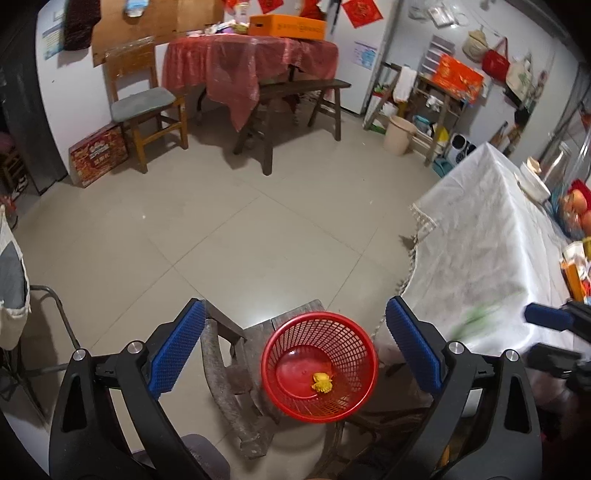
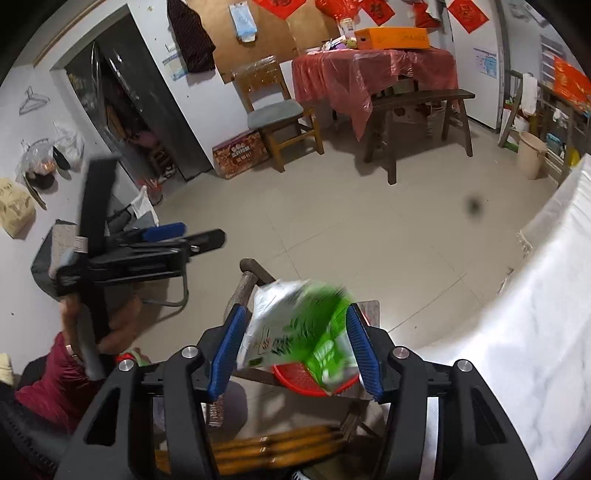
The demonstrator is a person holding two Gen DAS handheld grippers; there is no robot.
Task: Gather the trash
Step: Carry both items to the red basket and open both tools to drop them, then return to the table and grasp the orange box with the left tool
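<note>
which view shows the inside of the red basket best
The left wrist view: the red basket lies fully open to the camera, with a yellow scrap on its floor. In the right wrist view only a sliver of its rim shows beneath the green and white packet.

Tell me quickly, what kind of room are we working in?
Most likely a lived-in home dining or utility room: a table under a red plastic cover, a wooden chair, and cluttered storage shelves along the wall.

A red-draped table [image 1: 251, 62] stood against the far wall with an orange box [image 1: 287, 26] on top. A wooden chair [image 1: 144, 99] and dark bench [image 1: 295, 96] stood beside it.
</note>
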